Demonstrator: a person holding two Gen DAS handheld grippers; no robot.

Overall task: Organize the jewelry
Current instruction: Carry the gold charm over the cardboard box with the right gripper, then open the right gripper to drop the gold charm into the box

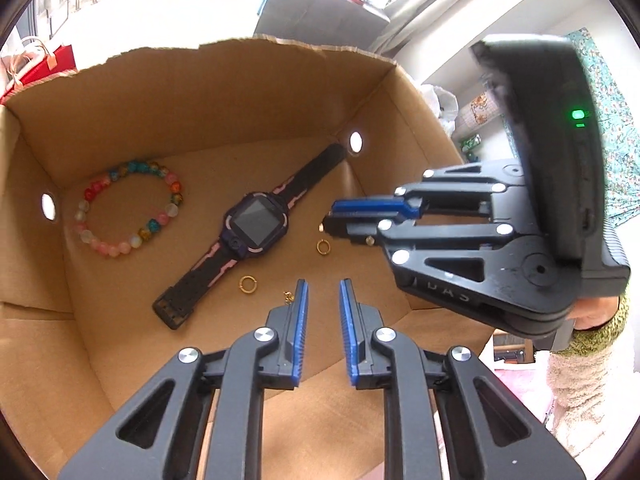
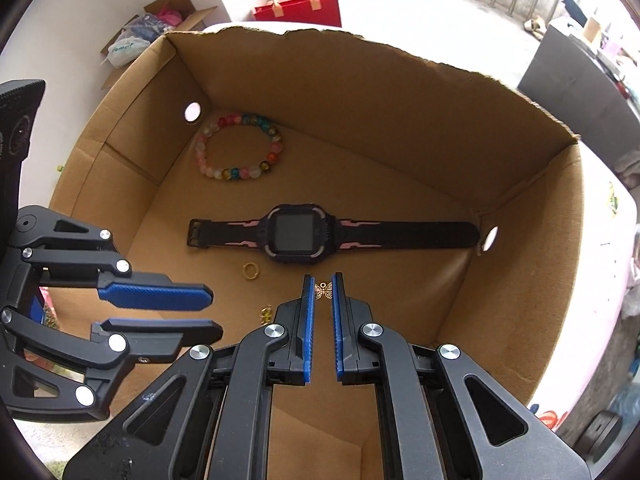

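An open cardboard box (image 1: 240,92) (image 2: 360,112) holds the jewelry. On its floor lie a multicoloured bead bracelet (image 1: 114,250) (image 2: 240,174), a black and pink smartwatch (image 1: 256,222) (image 2: 298,234) and two gold rings (image 1: 247,284) (image 1: 323,247). My right gripper (image 2: 323,278) (image 1: 328,216) points down into the box, shut on a small gold butterfly charm (image 2: 323,291). My left gripper (image 1: 324,286) (image 2: 214,313) is open with nothing between its pads. A small gold piece (image 1: 288,296) (image 2: 265,314) lies on the floor just beside its left fingertip.
The box walls rise on all sides, with round holes (image 1: 48,206) (image 2: 490,238) in two of them. Outside stand a red gift bag (image 2: 298,10), a grey cabinet (image 1: 320,16) and a box of clutter (image 2: 168,16). A person's fuzzy sleeve (image 1: 588,380) holds the right gripper.
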